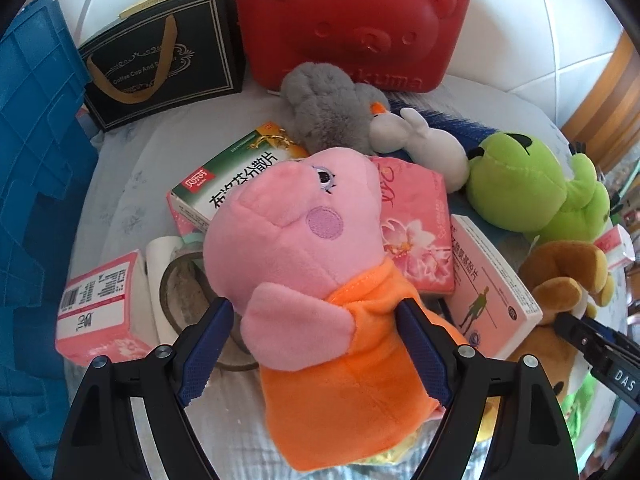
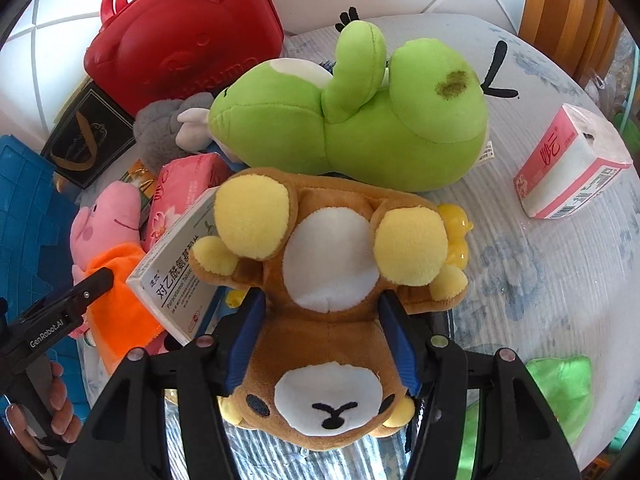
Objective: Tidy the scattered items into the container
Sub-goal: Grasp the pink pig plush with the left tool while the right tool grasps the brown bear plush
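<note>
Left gripper point(image 1: 314, 320): closed on pink pig plush point(image 1: 296, 240) at its orange dress. Right gripper point(image 2: 320, 328): clamped around brown bear plush point(image 2: 328, 280), belly up. Beyond: green frog plush point(image 2: 360, 120); blue crate point(image 1: 36, 160) at bed's point(image 2: 540, 280) left edge.

Setting: a home, most likely a bedroom. The work surface is a soft quilted bedspread point(image 2: 540, 280) in pale grey with a faint blue floral print, extending ahead of and to the right of the right gripper. Beyond it stands a white padded, tufted headboard or wall panel point(image 1: 520, 20), with a wooden striped post point(image 2: 568, 12) at far right. Household clutter lies ahead of both grippers: soft plush toys such as a green frog plush point(image 2: 360, 120), pink tissue packs point(image 2: 568, 160), boxed medicines point(image 1: 492, 288), a red bear-embossed plastic case point(image 1: 352, 20) and a black paper gift bag point(image 1: 160, 60).
</note>
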